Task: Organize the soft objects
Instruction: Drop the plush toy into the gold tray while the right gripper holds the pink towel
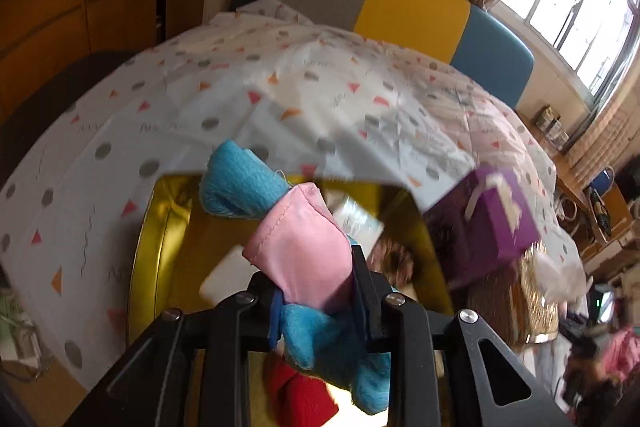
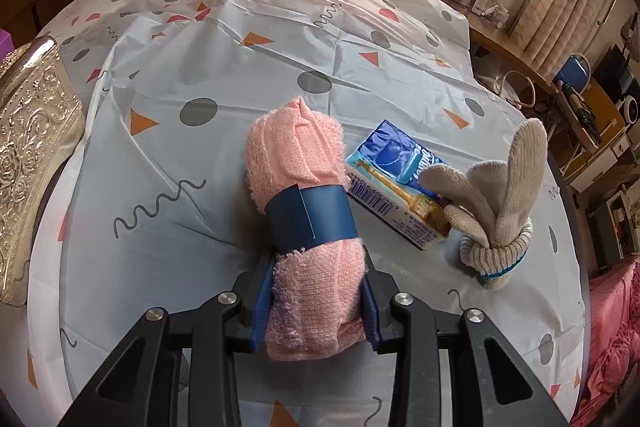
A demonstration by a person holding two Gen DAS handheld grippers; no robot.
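Your right gripper (image 2: 318, 303) is clamped on the pink rolled towel (image 2: 304, 227), both blue pads pressed into its near end. The roll's long axis runs straight away from the camera, along the fingers, with the far end pointing up the table. A dark blue paper band (image 2: 310, 217) wraps its middle. The gripper is pitched steeply down, and the roll lies low over the patterned tablecloth (image 2: 240, 99); I can't tell whether it rests on the cloth.

Your left gripper (image 1: 320, 303) is clenched on a blue and pink plush toy (image 1: 304, 251). Its pink part sits between the jaws, a blue fuzzy end (image 1: 240, 183) sticks out forward and up-left, and more blue fluff hangs below the fingers. Its long axis is tilted slightly left of the finger line. This gripper is also angled down, and the toy is held over a gold tin box (image 1: 160, 235) with a shiny, reflective inside. The frame is motion-blurred on the right.

Only the right wrist view shows the tissue pack (image 2: 396, 183) just right of the towel and the balled white knit glove (image 2: 496, 203) touching the pack's right end, fingers upright. It also shows an embossed gold box (image 2: 32, 155) at the left edge.

Only the left wrist view shows a purple box (image 1: 492, 223) right of the tin and something red (image 1: 300, 399) below the jaws, which I can't identify.
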